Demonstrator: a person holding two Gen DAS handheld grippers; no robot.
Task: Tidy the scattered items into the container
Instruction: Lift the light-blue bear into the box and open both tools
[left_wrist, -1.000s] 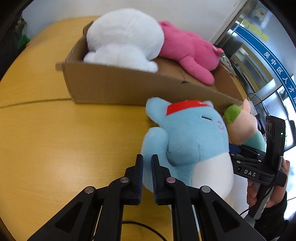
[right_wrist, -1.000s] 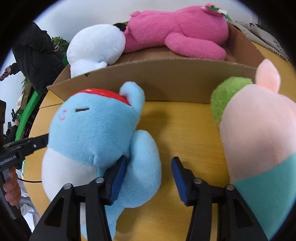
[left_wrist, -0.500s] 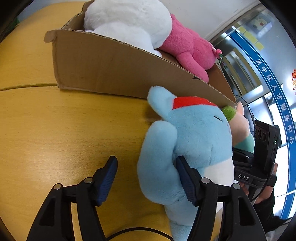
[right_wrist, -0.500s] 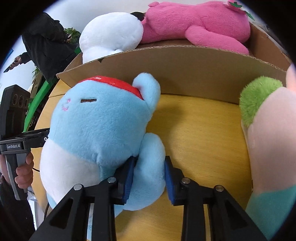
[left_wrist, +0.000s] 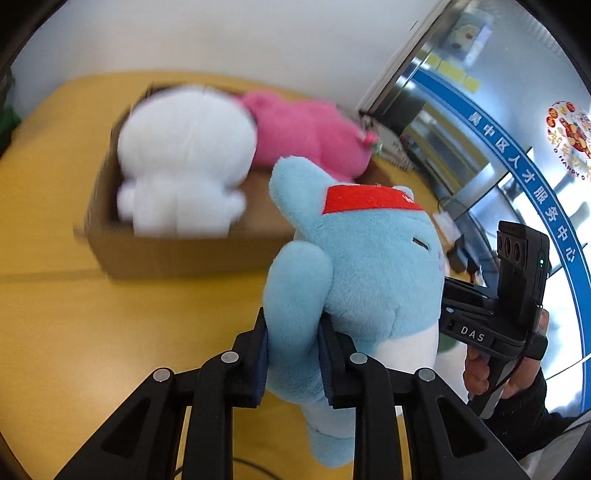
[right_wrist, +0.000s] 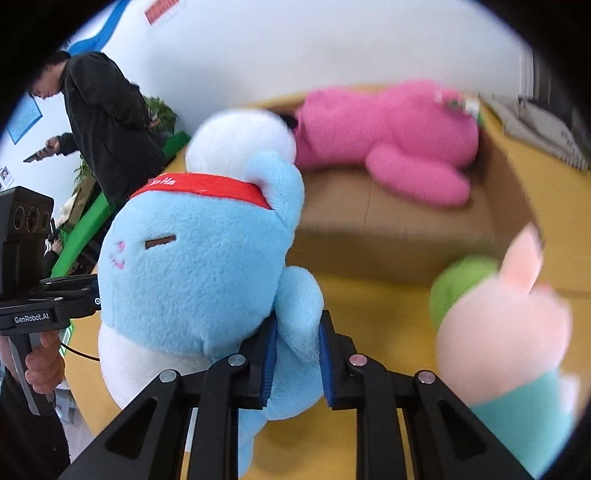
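A light blue plush toy (left_wrist: 365, 273) with a red headband hangs above the yellow table, held from both sides. My left gripper (left_wrist: 291, 332) is shut on one of its arms. My right gripper (right_wrist: 295, 332) is shut on its other arm; the toy fills the left of the right wrist view (right_wrist: 192, 266). Behind it stands an open cardboard box (left_wrist: 177, 254) with a white plush (left_wrist: 184, 162) and a pink plush (left_wrist: 303, 136) inside. The box (right_wrist: 388, 236) shows in the right wrist view too.
A pink-and-green plush in a teal outfit (right_wrist: 506, 332) sits on the table (right_wrist: 369, 314) right of the blue toy, in front of the box. A person in black (right_wrist: 107, 122) stands beyond the table's far left. Glass doors (left_wrist: 480, 147) are at right.
The left gripper opened, then shut on the blue toy's arm. The right gripper shut on the other arm. Both lifted the toy off the table, higher than the box's near wall.
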